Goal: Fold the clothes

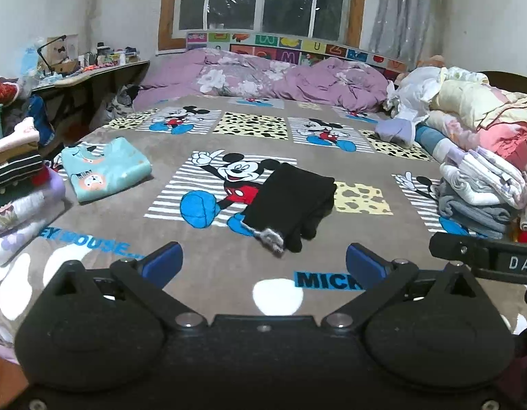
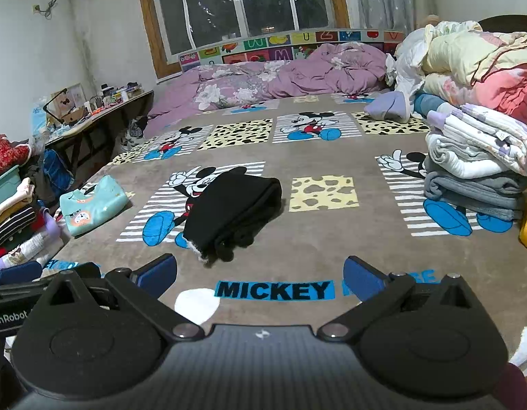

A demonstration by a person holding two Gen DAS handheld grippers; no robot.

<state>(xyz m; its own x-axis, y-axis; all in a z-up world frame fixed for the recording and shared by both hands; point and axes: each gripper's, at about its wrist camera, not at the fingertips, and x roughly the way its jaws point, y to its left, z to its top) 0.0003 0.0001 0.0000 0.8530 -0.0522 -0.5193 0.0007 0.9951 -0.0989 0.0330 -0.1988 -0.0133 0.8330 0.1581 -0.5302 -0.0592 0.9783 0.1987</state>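
A folded black garment (image 1: 291,201) (image 2: 234,213) lies in the middle of the bed on a cartoon-mouse blanket (image 1: 229,266) (image 2: 314,239), with a bit of grey lining showing at its near end. My left gripper (image 1: 261,261) hovers open just short of it, nothing between its blue pads. My right gripper (image 2: 260,273) is also open and empty, the garment slightly ahead and to its left. Each gripper's side shows at the edge of the other's view.
A folded light-blue child's top (image 1: 104,171) (image 2: 92,206) lies left of the black garment. A stack of folded clothes (image 1: 17,191) (image 2: 15,222) stands at the left edge, another stack (image 1: 478,188) (image 2: 478,167) at the right. A crumpled purple duvet (image 1: 280,78) fills the bed's far end.
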